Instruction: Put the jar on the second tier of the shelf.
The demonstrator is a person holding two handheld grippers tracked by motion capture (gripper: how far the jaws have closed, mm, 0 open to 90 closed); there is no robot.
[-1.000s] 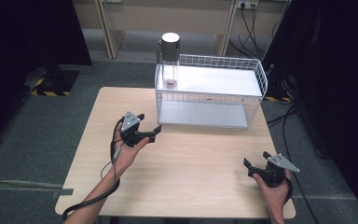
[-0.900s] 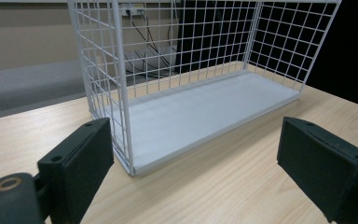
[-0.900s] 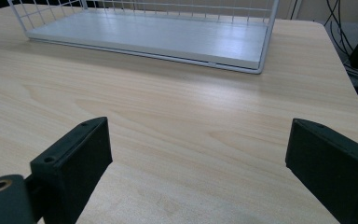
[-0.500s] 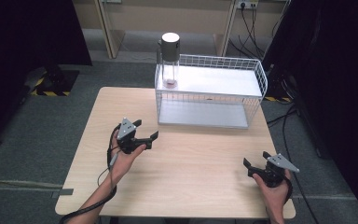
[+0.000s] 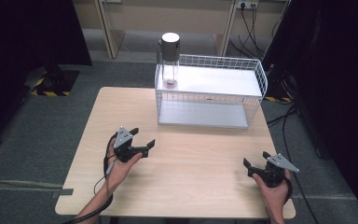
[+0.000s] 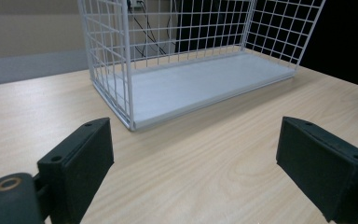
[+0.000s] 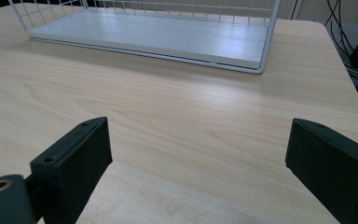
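My left gripper point(image 5: 143, 137) hovers low over the left half of the wooden table point(image 5: 200, 186), held in a hand that comes in from the bottom edge. Its jaws stand open with nothing between them, and in the left gripper view point(image 6: 193, 168) they point at the near left corner of a white wire rack point(image 6: 135, 70). My right gripper point(image 5: 256, 158) rests near the table's front right corner, open and empty. In the right gripper view point(image 7: 198, 172) it faces the rack's lower shelf point(image 7: 168, 35). A clear bottle with a grey lid point(image 5: 170, 60) stands on the rack's upper shelf at its left end.
The wire rack point(image 5: 209, 93) takes up the far middle and right of the table. Bare wood lies between the two grippers and in front of the rack. Cables point(image 5: 251, 14) and dark screens surround the table on grey carpet.
The left hand has come down and back toward the table's near edge with its gripper still open. The right hand has stayed where it was.
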